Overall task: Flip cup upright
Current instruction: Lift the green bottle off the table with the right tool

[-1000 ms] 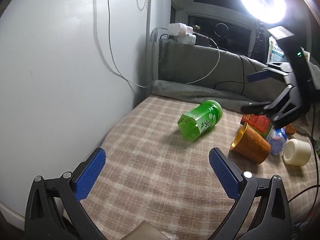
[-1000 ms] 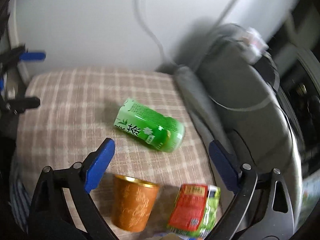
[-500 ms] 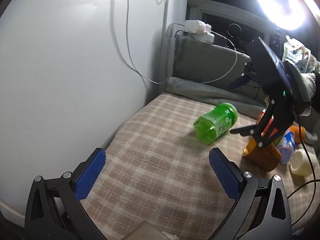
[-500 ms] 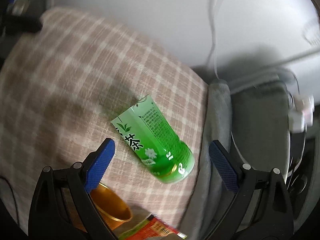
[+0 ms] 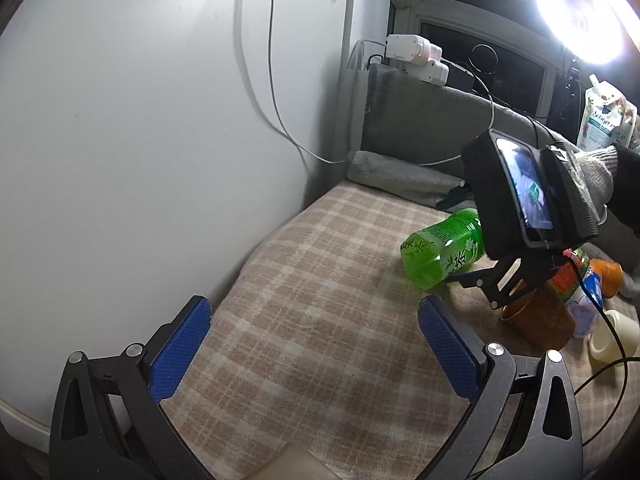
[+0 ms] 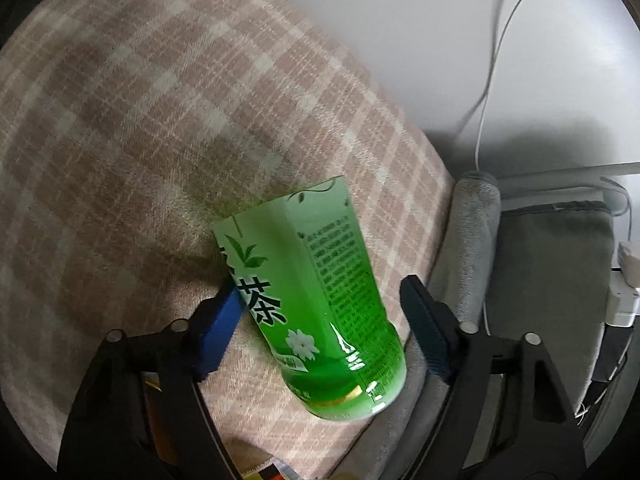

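Note:
A green tea cup (image 6: 320, 304) lies on its side on the plaid cloth (image 6: 140, 120); it also shows in the left wrist view (image 5: 440, 252). My right gripper (image 6: 324, 320) is open with a blue-padded finger on each side of the cup, close to it; whether the pads touch it I cannot tell. In the left wrist view the right gripper's body (image 5: 520, 208) hangs over the cup. My left gripper (image 5: 316, 344) is open and empty, low over the near part of the cloth, well short of the cup.
A brown-gold cup (image 5: 540, 316), a cream cup (image 5: 612, 336), an orange cup (image 5: 606, 276) and packets lie to the right. A grey cushion (image 6: 476, 248) and the white wall (image 5: 140, 120) with cables border the cloth. A ring light (image 5: 580, 8) glares top right.
My right gripper has dropped down and forward onto the green cup, so that its fingers now straddle it. The left gripper has edged closer and turned slightly.

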Action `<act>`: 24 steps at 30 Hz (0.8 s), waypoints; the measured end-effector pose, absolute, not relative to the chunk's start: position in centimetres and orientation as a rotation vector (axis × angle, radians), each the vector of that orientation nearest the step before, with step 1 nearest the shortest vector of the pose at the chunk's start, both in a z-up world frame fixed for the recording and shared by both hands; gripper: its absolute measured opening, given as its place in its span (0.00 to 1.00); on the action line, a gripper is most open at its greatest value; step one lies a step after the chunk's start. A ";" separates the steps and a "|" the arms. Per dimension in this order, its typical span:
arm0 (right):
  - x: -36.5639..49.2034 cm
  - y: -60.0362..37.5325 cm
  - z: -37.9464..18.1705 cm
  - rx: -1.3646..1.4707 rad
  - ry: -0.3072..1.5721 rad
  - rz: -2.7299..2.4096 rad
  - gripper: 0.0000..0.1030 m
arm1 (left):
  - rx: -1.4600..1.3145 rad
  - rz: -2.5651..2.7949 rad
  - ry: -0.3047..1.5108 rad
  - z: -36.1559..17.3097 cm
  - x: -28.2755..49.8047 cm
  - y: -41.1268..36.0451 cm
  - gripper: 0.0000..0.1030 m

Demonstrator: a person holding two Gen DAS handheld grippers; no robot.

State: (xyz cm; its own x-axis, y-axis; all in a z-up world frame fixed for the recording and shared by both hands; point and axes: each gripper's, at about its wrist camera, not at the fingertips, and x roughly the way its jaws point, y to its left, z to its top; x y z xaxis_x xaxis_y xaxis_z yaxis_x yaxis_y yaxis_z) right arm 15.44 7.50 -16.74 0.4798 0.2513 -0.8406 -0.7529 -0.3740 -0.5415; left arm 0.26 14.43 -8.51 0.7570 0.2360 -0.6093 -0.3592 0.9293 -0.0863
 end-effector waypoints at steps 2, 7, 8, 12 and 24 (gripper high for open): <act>15.7 7.6 -17.0 -1.615 0.434 1.134 0.70 | -0.200 0.330 0.634 -8.5 0.3 14.5 0.99; 16.8 8.1 -15.4 -1.507 0.450 1.113 0.69 | -0.205 0.334 0.631 -8.5 0.3 14.7 0.99; 16.9 8.2 -14.7 -1.468 0.461 1.112 0.69 | -0.205 0.333 0.629 -8.5 0.3 14.7 0.99; 17.2 8.1 -11.7 -1.311 0.493 1.125 0.68 | -0.196 0.328 0.620 -8.3 -0.1 14.5 0.99; 14.7 2.6 -4.5 -0.786 0.663 1.093 0.68 | -0.183 0.283 0.556 -6.8 -1.6 13.6 0.99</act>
State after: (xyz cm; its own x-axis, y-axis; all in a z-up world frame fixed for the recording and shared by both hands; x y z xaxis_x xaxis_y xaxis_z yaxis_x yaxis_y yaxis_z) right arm 14.67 2.63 -4.54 0.3251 0.5117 -0.7953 -0.9418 0.2517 -0.2231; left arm -1.58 13.59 -6.80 0.8122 0.2143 -0.5426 -0.3125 0.9452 -0.0946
